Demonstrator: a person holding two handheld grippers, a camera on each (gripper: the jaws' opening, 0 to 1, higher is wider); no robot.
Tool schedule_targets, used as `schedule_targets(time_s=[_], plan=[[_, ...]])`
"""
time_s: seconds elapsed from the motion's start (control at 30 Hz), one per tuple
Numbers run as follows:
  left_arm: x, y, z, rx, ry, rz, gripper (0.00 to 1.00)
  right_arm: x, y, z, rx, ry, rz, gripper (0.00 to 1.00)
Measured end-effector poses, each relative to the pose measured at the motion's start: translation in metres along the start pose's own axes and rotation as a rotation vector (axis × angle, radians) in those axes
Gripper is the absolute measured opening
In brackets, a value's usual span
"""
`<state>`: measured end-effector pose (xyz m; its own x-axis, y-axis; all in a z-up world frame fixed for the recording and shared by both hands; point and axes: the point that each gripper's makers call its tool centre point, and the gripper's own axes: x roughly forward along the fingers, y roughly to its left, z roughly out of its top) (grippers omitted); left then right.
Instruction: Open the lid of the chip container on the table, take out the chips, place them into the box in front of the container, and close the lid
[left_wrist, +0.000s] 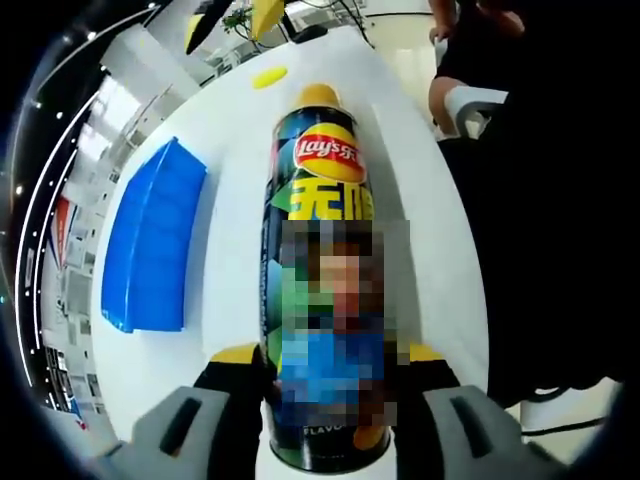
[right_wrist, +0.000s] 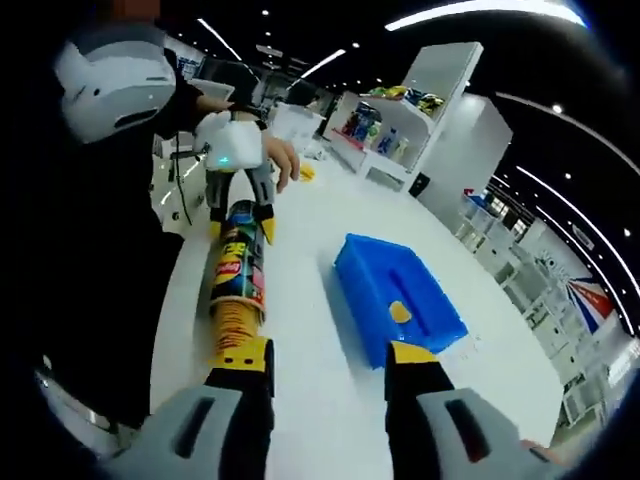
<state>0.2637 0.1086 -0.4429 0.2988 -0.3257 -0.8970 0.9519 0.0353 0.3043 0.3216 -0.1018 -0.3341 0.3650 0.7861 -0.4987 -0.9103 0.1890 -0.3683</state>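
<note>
A dark Lay's chip can (left_wrist: 318, 200) lies lengthwise between the jaws of my left gripper (left_wrist: 325, 365), which is shut on its lower body. The can (right_wrist: 237, 262) points its open mouth at the right gripper view, and a stack of chips (right_wrist: 232, 330) sticks out of it. The left gripper (right_wrist: 240, 215) shows at the can's far end, held by a hand. My right gripper (right_wrist: 325, 362) stands wide open, and the chip stack sits just ahead of its left jaw tip, not between the jaws. The blue box (right_wrist: 400, 295) holds one chip (right_wrist: 400, 312).
The white table (right_wrist: 310, 400) has free surface between can and box. The blue box (left_wrist: 150, 245) lies left of the can. A small yellow piece (left_wrist: 268, 76) lies on the table beyond the can's mouth. A person in dark clothes (right_wrist: 90, 250) stands close by the table edge.
</note>
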Motion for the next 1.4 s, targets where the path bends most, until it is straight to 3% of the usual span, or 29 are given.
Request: schedule_targets(time_s=[0.23,0.57,0.9,1.1,1.2,1.27,1.4], plan=[[0.000,0.000,0.000,-0.001,0.000,-0.006,0.51,-0.006,0.027,-0.047,0.079,0.068,0.061,0.48],[0.001,0.000,-0.001,-0.007,0.005,-0.014,0.51,0.000,0.055,-0.063,0.189,-0.011,0.132,0.44],[0.002,0.002,-0.002,-0.011,0.012,-0.021,0.51,0.017,0.067,-0.072,0.130,0.006,0.152,0.37],[0.002,0.003,-0.002,-0.011,0.011,-0.020,0.51,0.018,0.066,-0.067,0.071,-0.009,0.148,0.21],[0.003,0.003,-0.002,-0.011,0.011,-0.021,0.51,0.018,0.063,-0.066,0.035,-0.018,0.135,0.01],[0.003,0.003,-0.002,-0.011,0.011,-0.021,0.51,0.017,0.061,-0.063,-0.012,-0.025,0.130,0.01],[0.003,0.004,-0.002,-0.011,0.011,-0.021,0.51,0.017,0.061,-0.064,-0.025,-0.030,0.128,0.01]])
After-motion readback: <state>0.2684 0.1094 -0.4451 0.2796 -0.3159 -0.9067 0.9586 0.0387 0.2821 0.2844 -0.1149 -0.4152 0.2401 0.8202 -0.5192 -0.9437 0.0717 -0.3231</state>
